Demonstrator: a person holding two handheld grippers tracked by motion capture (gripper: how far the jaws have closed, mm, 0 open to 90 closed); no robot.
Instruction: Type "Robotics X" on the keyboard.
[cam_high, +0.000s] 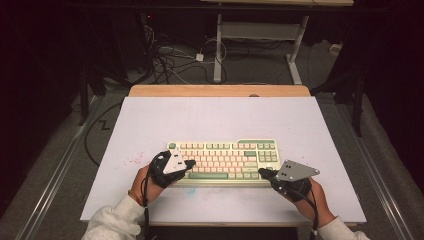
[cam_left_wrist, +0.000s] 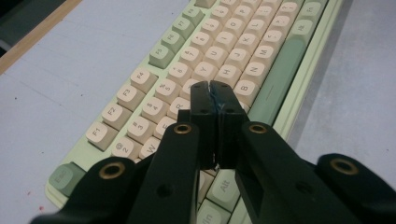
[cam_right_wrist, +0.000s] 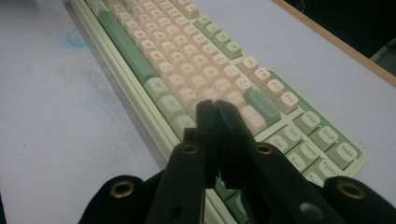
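A pale green keyboard (cam_high: 225, 160) with cream and green keys lies on the white table, near the front. My left gripper (cam_high: 189, 163) hovers over the keyboard's left end; it is shut, its black jaws pressed together with nothing between them. In the left gripper view its tips (cam_left_wrist: 211, 87) sit just above the cream letter keys (cam_left_wrist: 219, 56), beside the green space bar (cam_left_wrist: 275, 79). My right gripper (cam_high: 263, 173) is at the keyboard's front right corner, also shut and empty. In the right gripper view its tips (cam_right_wrist: 215, 106) point over the keys near the green enter key (cam_right_wrist: 262, 105).
The white table top (cam_high: 220, 117) has a wooden strip (cam_high: 220, 91) along its far edge. Faint red specks (cam_high: 131, 161) mark the surface left of the keyboard, and a blue smudge (cam_right_wrist: 77, 36) lies in front of it. Cables and a desk frame (cam_high: 218, 50) stand on the floor beyond.
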